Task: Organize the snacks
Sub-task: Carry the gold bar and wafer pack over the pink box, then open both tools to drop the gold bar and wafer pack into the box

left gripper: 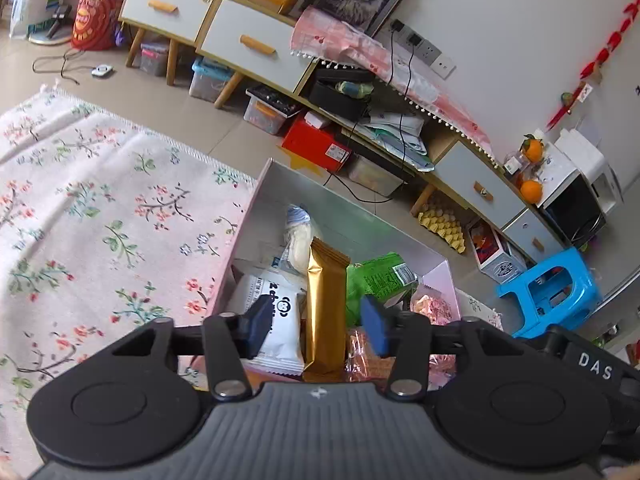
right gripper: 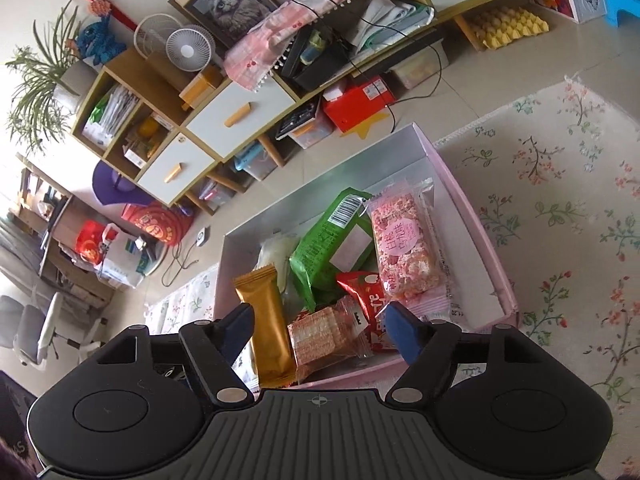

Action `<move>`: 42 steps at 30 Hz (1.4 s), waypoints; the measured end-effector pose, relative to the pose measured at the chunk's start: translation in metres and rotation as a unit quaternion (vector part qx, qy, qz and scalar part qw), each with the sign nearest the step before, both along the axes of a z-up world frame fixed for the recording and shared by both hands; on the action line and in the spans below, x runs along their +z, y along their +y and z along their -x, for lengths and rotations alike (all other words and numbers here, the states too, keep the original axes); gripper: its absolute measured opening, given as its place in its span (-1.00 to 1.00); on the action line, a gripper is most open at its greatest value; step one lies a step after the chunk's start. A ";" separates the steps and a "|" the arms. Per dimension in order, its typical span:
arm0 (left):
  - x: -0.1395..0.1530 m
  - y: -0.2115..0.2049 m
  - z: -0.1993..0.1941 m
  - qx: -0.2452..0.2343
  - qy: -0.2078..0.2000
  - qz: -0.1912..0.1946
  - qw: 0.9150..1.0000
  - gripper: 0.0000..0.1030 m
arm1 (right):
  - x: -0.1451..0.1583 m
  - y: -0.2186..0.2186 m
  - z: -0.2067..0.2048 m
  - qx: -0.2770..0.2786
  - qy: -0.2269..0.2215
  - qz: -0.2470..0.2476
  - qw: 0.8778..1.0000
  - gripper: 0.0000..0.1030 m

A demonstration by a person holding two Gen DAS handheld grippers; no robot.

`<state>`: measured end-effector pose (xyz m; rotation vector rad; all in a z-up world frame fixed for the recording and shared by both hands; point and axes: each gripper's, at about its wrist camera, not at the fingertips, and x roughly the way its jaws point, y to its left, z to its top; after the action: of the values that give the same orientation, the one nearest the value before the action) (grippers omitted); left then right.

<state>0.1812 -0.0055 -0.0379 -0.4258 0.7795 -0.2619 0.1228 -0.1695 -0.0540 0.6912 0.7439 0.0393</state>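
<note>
The left gripper (left gripper: pixel 318 330) hangs over the near end of the pink-sided cardboard box (left gripper: pixel 256 196), its blue-padded jaws parted. The long gold foil snack packet (left gripper: pixel 325 304) stands between them, but neither pad presses on it; a gap shows on each side. The right gripper (right gripper: pixel 318 330) is spread wider over the same box (right gripper: pixel 472 216), its pads clear of everything, with the gold packet (right gripper: pixel 266 328) and a clear-wrapped stack of square biscuits (right gripper: pixel 320 334) lying below the gap.

The box sits on a pale floral rug (left gripper: pixel 100 216), its far end toward the low wooden cabinet (left gripper: pixel 240 40). Inside, the snacks are heaped together: a white pouch with black print (left gripper: pixel 276 320) in the near left corner, a green crinkled bag (right gripper: pixel 332 248) in the middle, a red wrapper (right gripper: pixel 368 300) beneath it, and a clear pack of pink puffed-rice bars (right gripper: pixel 404 252) along the right wall.
</note>
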 end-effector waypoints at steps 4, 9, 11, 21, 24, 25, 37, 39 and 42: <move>0.006 0.001 0.007 -0.008 0.005 -0.005 1.000 0.09 | 0.008 -0.003 0.009 -0.003 -0.005 0.002 1.000 0.57; 0.014 -0.001 0.017 -0.024 0.006 -0.035 0.999 0.34 | 0.014 -0.002 0.021 0.003 0.003 0.016 1.000 0.58; 0.017 0.001 0.022 -0.028 0.007 -0.046 0.999 0.41 | 0.017 -0.001 0.026 0.005 0.006 0.021 1.000 0.58; 0.027 0.009 0.046 -0.035 0.024 -0.097 0.994 0.78 | 0.031 0.005 0.055 0.017 0.022 0.047 0.999 0.68; 0.027 0.012 0.052 -0.037 0.034 -0.106 0.993 0.83 | 0.032 0.008 0.065 0.024 0.025 0.056 0.998 0.70; 0.027 0.013 0.054 -0.039 0.035 -0.109 0.993 0.84 | 0.032 0.009 0.067 0.027 0.026 0.059 0.998 0.70; 0.023 0.029 0.078 -0.046 0.049 -0.143 0.987 0.98 | 0.021 0.022 0.089 0.049 0.043 0.093 0.994 0.74; 0.021 0.033 0.080 -0.049 0.051 -0.147 0.987 0.99 | 0.016 0.023 0.091 0.045 0.050 0.101 0.993 0.74; 0.018 0.037 0.082 -0.050 0.051 -0.153 0.986 0.99 | 0.011 0.027 0.092 0.044 0.067 0.120 0.990 0.74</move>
<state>0.0990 0.0312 -0.0194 -0.1105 0.9268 -0.2107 0.0306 -0.1425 -0.0435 0.4336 0.8911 -0.0155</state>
